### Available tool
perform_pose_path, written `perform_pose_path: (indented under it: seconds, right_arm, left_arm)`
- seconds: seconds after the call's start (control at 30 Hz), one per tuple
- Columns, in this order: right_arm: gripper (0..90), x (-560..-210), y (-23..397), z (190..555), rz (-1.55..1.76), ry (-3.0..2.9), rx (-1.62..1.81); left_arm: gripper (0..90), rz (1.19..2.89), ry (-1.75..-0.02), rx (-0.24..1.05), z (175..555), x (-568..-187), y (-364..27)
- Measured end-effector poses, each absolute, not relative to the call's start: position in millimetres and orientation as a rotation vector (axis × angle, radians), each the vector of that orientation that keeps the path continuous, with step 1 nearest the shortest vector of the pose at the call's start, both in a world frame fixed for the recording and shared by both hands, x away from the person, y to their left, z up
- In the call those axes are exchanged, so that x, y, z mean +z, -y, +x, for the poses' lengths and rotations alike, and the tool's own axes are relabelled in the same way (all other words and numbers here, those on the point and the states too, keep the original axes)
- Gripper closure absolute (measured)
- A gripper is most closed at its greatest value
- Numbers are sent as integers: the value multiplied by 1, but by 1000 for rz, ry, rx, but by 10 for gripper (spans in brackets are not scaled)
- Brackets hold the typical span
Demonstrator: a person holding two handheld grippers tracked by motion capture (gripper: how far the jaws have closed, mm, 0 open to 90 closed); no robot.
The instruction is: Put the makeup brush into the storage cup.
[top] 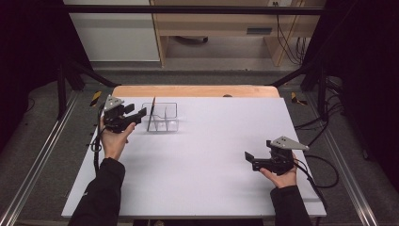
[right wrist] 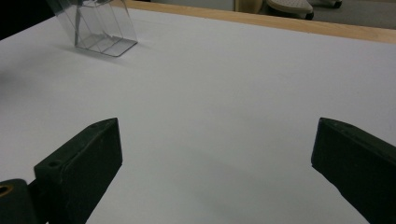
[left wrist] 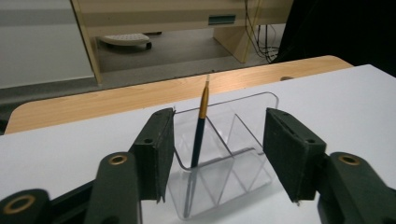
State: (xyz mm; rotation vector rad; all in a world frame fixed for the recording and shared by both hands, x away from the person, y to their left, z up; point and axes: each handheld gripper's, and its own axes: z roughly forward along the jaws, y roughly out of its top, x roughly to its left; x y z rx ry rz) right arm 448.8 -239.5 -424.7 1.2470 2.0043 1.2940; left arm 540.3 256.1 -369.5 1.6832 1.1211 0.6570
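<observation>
Black jaws of the left gripper (left wrist: 215,163) stand parted just short of a clear acrylic organizer (left wrist: 224,154), their pads pressing on nothing. Between them in the left gripper view, a dark pencil (left wrist: 200,128) with a gold-coloured upper end stands tilted in the organizer's left-hand compartment, its tip resting on the floor of the holder and its top leaning above the rim. From the high view, the left gripper (top: 141,113) sits just beside the organizer (top: 163,117) near the far left of the white desk (top: 202,155), the pencil (top: 151,114) apart from the jaws. Well apart, near the desk's right edge, the right gripper (top: 248,157) rests low in the person's hand, jaws wide over bare desk and holding nothing; its own view shows the organizer (right wrist: 100,28) far off. The risk from here looks plain: the holder is light, and a jaw brushing its near wall as the hand moves could shove or tip it and spill the leaning pencil.
</observation>
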Motion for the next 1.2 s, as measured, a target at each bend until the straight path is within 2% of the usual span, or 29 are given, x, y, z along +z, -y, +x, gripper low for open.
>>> perform_pose_path:
  seconds: [0.2,0.77,1.2]
  right_arm:
    - [25,-421,241,447,1242,-1988,1304]
    - [22,-420,242,446,1232,-1998,1304]
    - [18,-420,247,445,1243,-1995,1305]
  left_arm:
    - [319,1695,-1066,659,515,-366,-257]
    - [85,1737,-1026,601,461,-397,-242]
    - [52,1748,-1053,558,440,-416,-251]
